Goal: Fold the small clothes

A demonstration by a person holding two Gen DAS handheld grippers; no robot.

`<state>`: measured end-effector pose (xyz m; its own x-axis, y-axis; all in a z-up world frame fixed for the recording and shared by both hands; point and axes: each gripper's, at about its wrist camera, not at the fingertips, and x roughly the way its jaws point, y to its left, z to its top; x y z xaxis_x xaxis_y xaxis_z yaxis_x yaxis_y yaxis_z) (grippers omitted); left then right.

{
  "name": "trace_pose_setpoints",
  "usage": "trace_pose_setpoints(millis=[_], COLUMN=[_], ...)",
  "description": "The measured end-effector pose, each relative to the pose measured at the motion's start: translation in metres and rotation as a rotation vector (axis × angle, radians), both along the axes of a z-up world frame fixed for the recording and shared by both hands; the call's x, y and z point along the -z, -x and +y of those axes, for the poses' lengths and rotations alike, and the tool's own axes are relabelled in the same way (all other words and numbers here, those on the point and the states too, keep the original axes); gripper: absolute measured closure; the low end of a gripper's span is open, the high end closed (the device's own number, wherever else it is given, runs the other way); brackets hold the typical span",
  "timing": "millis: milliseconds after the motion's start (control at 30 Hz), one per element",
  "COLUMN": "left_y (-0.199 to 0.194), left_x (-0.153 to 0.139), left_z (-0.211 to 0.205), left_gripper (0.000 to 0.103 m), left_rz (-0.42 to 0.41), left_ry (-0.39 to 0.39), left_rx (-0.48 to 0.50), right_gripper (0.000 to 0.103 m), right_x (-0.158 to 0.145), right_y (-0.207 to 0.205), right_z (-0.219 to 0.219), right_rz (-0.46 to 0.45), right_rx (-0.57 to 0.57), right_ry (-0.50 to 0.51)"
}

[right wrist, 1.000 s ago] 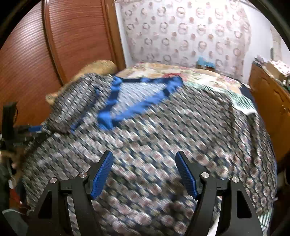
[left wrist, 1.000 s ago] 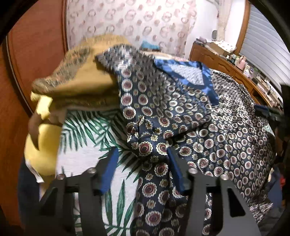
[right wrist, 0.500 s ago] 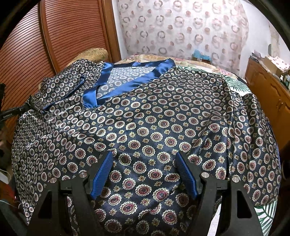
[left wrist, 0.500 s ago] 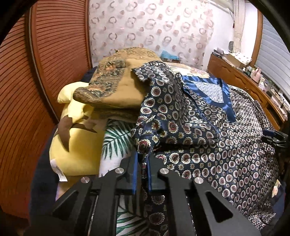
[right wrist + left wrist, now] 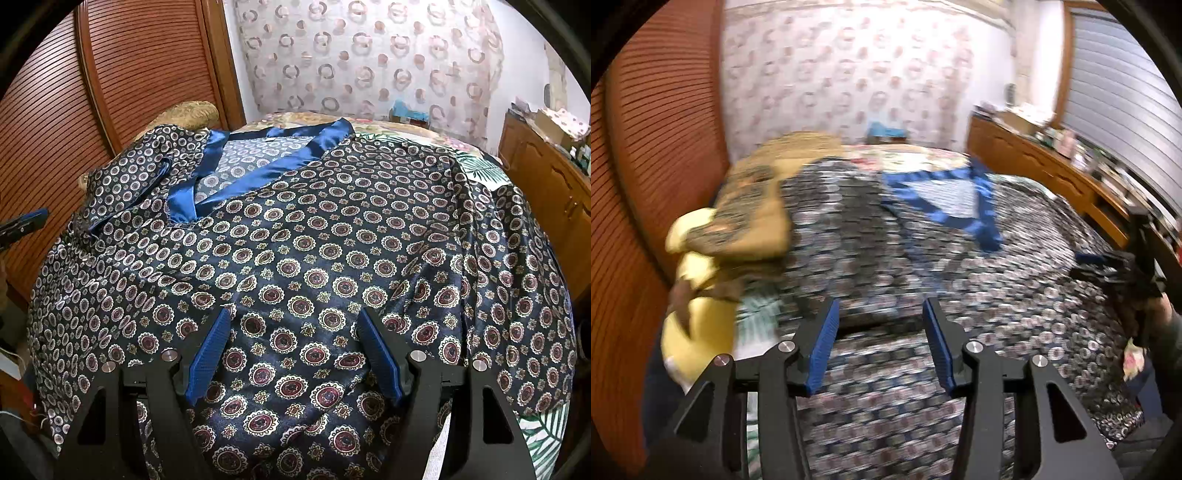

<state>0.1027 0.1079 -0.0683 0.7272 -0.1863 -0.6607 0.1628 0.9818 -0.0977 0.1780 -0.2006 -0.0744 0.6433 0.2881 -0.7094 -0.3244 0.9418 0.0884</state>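
navy satin patterned with medallions, the shirt (image 5: 314, 258) lies spread front-up across the bed (image 5: 484, 170), covering most of it, its blue-trimmed v-neck (image 5: 266, 166) toward the far wall. one sleeve (image 5: 147, 173) is already turned in over the chest beside the neckline; the rest of the garment is flat and unfolded, so the folding looks barely begun, with the other sleeve, the sides and the hem left to do. just off the shirt's sleeve-folded shoulder sits a tan brocade cushion (image 5: 753, 210) on a yellow pillow (image 5: 698, 332). over the shirt's near hem the right gripper (image 5: 293, 354) hovers with its blue pads set wide, nothing between them. at the shirt's folded-sleeve edge the left gripper (image 5: 879, 343) is in blurred motion, its jaws opening, with cloth below them but none visibly pinched. a wooden dresser (image 5: 546, 177) runs along the far side of the shirt.
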Motion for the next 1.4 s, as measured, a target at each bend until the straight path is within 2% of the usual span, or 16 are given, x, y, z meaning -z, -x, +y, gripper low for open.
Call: trace_pose_setpoints(millis=[167,200,233,300,633,767,833,1000,1133,1267,1400], left_y=[-0.027,-0.032,-0.04,-0.047,-0.08,-0.085,-0.083,-0.084,-0.085,-0.086,-0.087], left_x=[0.016,0.02,0.026,0.033,0.045,0.056,0.057,0.058,0.059,0.059,0.06], left_z=[-0.041,-0.047,-0.053,-0.062,-0.106,-0.119,-0.124,-0.128,-0.13,-0.13,-0.129], left_gripper=[0.053,0.049,0.038,0.027,0.026,0.025,0.023,0.02,0.012,0.011,0.01], left_rz=[0.049,0.06,0.075,0.099,0.139,0.151,0.139,0.144,0.151,0.152,0.154], left_ry=[0.001,0.005,0.014,0.024,-0.028,-0.08,-0.116,-0.116,-0.122,-0.122,-0.121], left_rx=[0.083,0.093,0.104,0.119,0.175,0.193,0.197,0.194,0.208,0.209,0.206], right_gripper=[0.03,0.03,0.03,0.03,0.03,0.03,0.03,0.03,0.03,0.03,0.03], right_x=[0.0,0.001,0.001,0.001,-0.003,-0.009,-0.013,-0.028,-0.035,-0.03,-0.018], right_y=[0.001,0.002,0.002,0.003,0.008,0.015,0.022,0.036,0.045,0.047,0.043], right_z=[0.001,0.001,0.001,0.002,-0.005,-0.012,-0.023,-0.063,-0.103,-0.145,-0.174], right_rz=[-0.004,-0.003,-0.003,-0.004,-0.028,-0.054,-0.069,-0.094,-0.102,-0.077,-0.016], right_rx=[0.0,0.001,0.002,0.001,0.024,0.047,0.066,0.138,0.231,0.333,0.385], right_ry=[0.0,-0.001,0.0,0.003,-0.02,-0.011,-0.007,-0.017,0.006,0.042,0.01])
